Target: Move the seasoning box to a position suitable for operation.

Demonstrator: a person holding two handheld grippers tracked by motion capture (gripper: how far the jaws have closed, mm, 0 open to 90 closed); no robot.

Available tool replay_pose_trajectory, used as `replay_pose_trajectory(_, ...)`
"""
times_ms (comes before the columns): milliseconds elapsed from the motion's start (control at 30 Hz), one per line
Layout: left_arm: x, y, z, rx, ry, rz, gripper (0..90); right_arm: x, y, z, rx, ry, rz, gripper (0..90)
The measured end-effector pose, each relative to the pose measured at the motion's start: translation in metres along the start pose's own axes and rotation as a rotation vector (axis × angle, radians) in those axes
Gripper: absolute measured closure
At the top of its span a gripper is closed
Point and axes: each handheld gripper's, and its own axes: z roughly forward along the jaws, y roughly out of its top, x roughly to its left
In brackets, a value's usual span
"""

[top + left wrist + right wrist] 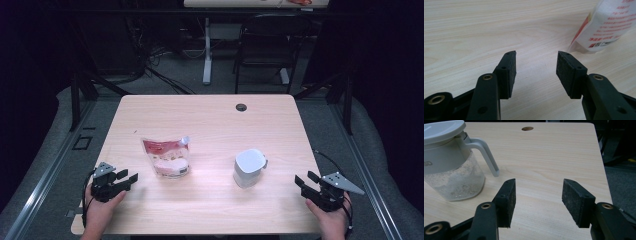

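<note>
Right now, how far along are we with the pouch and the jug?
Nothing looks done. The pouch lies on the table, its top apparently closed, and the lidded jug stands upright apart from it, lid on. Nothing is in hand: the left gripper and right gripper rest open near the table's front corners, holding nothing. Grasping both items probably remains.
</note>
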Motion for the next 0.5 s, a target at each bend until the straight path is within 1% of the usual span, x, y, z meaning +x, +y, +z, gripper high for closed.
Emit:
replay_pose_trajectory(33,-0.001,0.000,0.000,0.004,-0.003,0.002,50.6,0.000,0.000,0.001,-0.007,0.001,-0.007,44.6)
replay_pose_trajectory(100,-0.001,0.000,0.000,0.007,-0.006,0.005,50.6,0.000,0.000,0.002,-0.015,-0.015,-0.013,44.6)
replay_pose_trajectory(133,-0.001,0.000,0.001,0.005,-0.002,-0.001,51.0,-0.001,0.000,0.004,-0.013,-0.005,0.003,44.7)
replay_pose_trajectory(200,-0.001,0.000,0.001,0.003,0.005,-0.006,51.0,-0.001,0.001,0.006,0.022,0.010,0.026,47.6)
replay_pose_trajectory(267,0.000,-0.001,0.002,0.002,0.002,-0.014,51.2,0.000,0.001,0.009,0.030,0.010,0.006,48.4)
replay_pose_trajectory(300,0.000,-0.001,0.001,0.013,0.000,-0.011,51.1,0.002,0.002,0.010,0.029,0.015,0.007,48.3)
replay_pose_trajectory(333,0.000,-0.002,0.002,0.006,0.003,-0.011,50.7,0.003,0.003,0.010,0.035,0.020,0.012,48.5)
replay_pose_trajectory(367,0.000,-0.002,0.001,0.011,0.001,-0.011,50.3,0.004,0.004,0.010,0.036,0.024,0.015,49.1)
replay_pose_trajectory(400,0.000,-0.003,0.001,0.012,-0.002,-0.007,50.2,0.005,0.004,0.012,0.028,0.033,0.012,50.1)
replay_pose_trajectory(433,0.000,-0.003,0.001,0.012,-0.002,-0.007,50.0,0.007,0.005,0.012,0.030,0.034,0.001,50.4)
replay_pose_trajectory(467,0.000,-0.003,-0.001,0.007,-0.004,-0.005,50.0,0.007,0.005,0.012,0.030,0.034,0.001,50.4)
replay_pose_trajectory(500,-0.001,-0.003,-0.004,0.000,-0.004,-0.003,49.9,0.012,0.008,0.015,0.017,0.052,-0.012,51.6)
